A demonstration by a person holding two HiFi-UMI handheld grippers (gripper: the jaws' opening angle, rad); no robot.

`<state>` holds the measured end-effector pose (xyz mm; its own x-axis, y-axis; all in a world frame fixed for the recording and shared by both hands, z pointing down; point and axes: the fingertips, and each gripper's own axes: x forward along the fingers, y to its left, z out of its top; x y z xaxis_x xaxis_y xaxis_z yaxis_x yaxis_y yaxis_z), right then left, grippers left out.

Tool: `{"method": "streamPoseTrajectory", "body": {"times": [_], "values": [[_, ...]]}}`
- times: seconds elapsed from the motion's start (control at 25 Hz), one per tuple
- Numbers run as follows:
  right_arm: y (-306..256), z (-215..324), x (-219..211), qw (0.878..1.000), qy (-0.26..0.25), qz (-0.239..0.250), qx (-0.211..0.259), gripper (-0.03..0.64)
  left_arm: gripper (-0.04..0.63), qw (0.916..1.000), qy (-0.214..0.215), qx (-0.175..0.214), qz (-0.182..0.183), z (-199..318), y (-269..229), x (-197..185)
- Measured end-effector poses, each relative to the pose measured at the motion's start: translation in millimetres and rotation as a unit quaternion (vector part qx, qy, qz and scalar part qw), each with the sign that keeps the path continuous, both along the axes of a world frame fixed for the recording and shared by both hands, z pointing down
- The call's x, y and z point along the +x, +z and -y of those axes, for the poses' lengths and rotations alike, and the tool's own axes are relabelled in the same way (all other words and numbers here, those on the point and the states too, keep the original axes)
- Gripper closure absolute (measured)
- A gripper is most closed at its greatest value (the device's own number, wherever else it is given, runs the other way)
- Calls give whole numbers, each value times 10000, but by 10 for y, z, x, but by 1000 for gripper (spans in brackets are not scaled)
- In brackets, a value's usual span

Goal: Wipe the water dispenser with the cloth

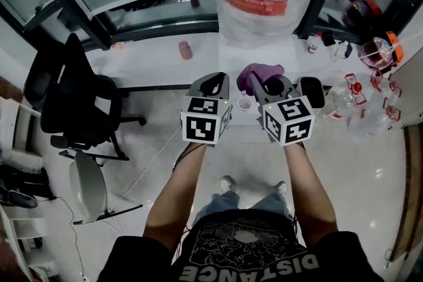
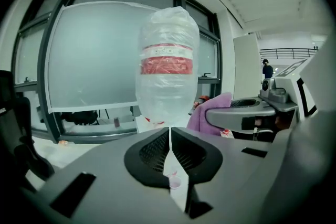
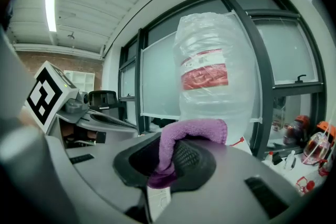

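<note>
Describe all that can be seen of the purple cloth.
The cloth is purple, soft and fuzzy, like microfibre. It is bunched, pinched between the jaws of the right gripper; a thick fold arches over one jaw and a small end hangs below. It is held up before the wrapped water bottle; whether it touches it cannot be told.

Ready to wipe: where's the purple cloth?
In the right gripper view, the purple cloth is clamped in the right gripper, just before the plastic-wrapped water bottle.
</note>
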<state>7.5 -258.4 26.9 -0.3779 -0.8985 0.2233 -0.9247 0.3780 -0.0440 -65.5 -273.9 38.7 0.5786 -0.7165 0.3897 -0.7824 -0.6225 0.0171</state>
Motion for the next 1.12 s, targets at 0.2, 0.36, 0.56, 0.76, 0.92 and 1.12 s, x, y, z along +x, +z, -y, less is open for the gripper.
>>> {"method": "streamPoseTrajectory", "body": {"times": [0.2, 0.36, 0.56, 0.76, 0.92, 1.12], "values": [[241, 99, -158, 9997, 67, 135, -176, 569, 563, 9999, 144, -76, 21, 98, 151, -78], [482, 222, -347, 9992, -62, 211, -328, 570, 563, 9997, 153, -168, 58, 174, 320, -153], [815, 378, -519, 9981, -215, 277, -511, 570, 563, 9995, 140, -282, 104, 197, 571, -203], [1092, 540, -696, 9972, -333, 314, -585, 571, 563, 9991, 117, -363, 166, 199, 781, -234], [1269, 663, -737, 9971, -342, 327, -589, 571, 563, 9991, 106, -337, 236, 216, 882, -226], [1398, 769, -634, 9974, -232, 383, -563, 571, 563, 9990, 78, -305, 318, 268, 971, -193]]}}
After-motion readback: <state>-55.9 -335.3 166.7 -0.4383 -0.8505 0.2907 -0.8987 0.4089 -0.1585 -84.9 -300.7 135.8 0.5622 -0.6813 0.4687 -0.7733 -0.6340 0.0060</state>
